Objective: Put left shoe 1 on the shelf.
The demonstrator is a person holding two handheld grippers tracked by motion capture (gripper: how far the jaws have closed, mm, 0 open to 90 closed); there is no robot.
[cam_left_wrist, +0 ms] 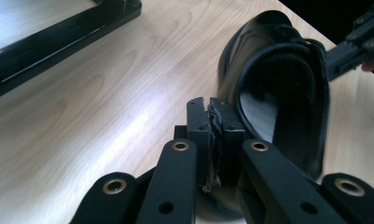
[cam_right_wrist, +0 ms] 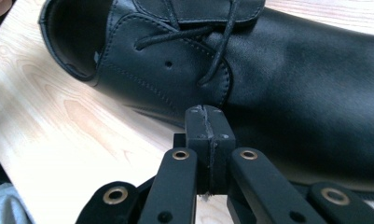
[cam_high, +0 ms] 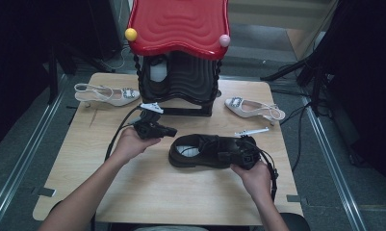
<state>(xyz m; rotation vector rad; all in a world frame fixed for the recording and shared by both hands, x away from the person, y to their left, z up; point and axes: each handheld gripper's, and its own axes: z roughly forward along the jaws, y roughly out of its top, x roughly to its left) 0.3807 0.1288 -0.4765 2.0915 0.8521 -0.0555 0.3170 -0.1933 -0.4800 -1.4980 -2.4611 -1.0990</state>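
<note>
My right hand-held gripper (cam_high: 244, 155) is closed on nothing, touching the black shoe (cam_high: 200, 150) that lies near the table's (cam_high: 133, 192) front edge; my left hand-held gripper (cam_high: 162, 130), also closed and empty, is just beside its heel; farther, the shoe rack (cam_high: 181, 77) stands at the back edge.

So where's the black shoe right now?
In the high view the black shoe lies on the wooden table, right of centre, between the left gripper and right gripper, before the red-roofed stand.
</note>
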